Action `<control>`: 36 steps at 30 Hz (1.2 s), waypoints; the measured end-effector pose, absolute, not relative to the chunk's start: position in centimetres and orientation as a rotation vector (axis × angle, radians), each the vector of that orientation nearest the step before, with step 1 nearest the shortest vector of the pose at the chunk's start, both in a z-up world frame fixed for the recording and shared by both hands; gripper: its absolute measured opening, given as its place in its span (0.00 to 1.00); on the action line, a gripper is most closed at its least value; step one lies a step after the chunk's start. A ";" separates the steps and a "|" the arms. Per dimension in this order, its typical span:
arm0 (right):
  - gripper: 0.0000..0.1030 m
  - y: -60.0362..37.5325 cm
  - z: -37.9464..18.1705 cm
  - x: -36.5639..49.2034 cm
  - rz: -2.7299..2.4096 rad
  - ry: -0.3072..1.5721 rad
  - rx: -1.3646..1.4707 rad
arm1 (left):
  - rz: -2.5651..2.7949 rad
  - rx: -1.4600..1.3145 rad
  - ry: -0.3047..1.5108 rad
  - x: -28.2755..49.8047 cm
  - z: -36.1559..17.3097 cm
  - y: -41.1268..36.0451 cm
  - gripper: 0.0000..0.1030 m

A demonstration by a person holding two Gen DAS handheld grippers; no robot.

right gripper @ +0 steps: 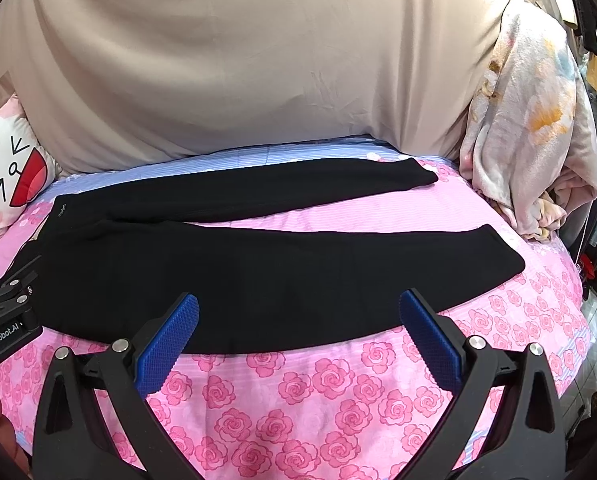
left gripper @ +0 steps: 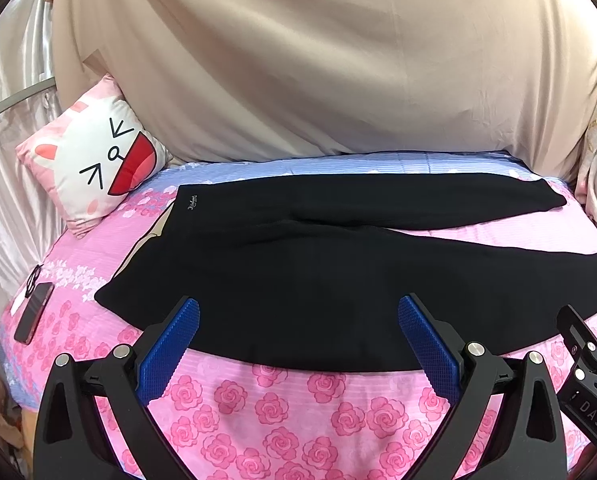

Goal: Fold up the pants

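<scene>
One pair of black pants (left gripper: 318,272) lies spread flat on the rose-print bedspread (left gripper: 282,408), waistband toward my left, both legs running off to my right and splayed in a narrow V with pink cover showing between them. No fold made yet, by my reading: the garment looks laid out full length so the near leg can be lifted over the far one.

Left gripper (left gripper: 298,322): jaws wide apart, nothing between the blue pads (left gripper: 170,356); tips sit over the near edge of the seat and thigh area. Whether they touch the cloth I cannot tell.

Right gripper (right gripper: 298,320): jaws likewise spread, empty, poised over the near leg's lower edge around mid-length. Each tool shows at the edge of the other's view, so I hold them side by side, both pointing across the bed.

Surroundings: cartoon-face pillow (left gripper: 98,160) beyond the waistband, a phone (left gripper: 34,312) at the left edge, a rumpled blanket (right gripper: 530,152) past the cuffs, beige drape (left gripper: 318,60) behind.
</scene>
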State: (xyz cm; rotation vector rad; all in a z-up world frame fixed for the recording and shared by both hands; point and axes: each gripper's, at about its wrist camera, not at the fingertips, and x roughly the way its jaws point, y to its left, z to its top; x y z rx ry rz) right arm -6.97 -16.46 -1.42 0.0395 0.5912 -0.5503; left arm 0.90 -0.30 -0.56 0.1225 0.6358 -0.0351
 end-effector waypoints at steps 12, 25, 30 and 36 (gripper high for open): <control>0.96 -16.4 -1.5 -6.7 -0.549 0.598 0.037 | -0.029 0.121 0.643 1.2 -0.8 -0.1 0.95; 0.96 -16.5 -1.8 -6.5 -0.549 0.603 0.036 | -0.031 0.120 0.649 1.3 -0.9 0.1 0.95; 0.96 -16.5 -1.9 -6.5 -0.548 0.605 0.038 | -0.030 0.124 0.649 1.4 -1.1 0.1 0.95; 0.96 -16.6 -2.1 -6.3 -0.549 0.611 0.041 | -0.031 0.131 0.656 1.7 -1.3 0.0 0.95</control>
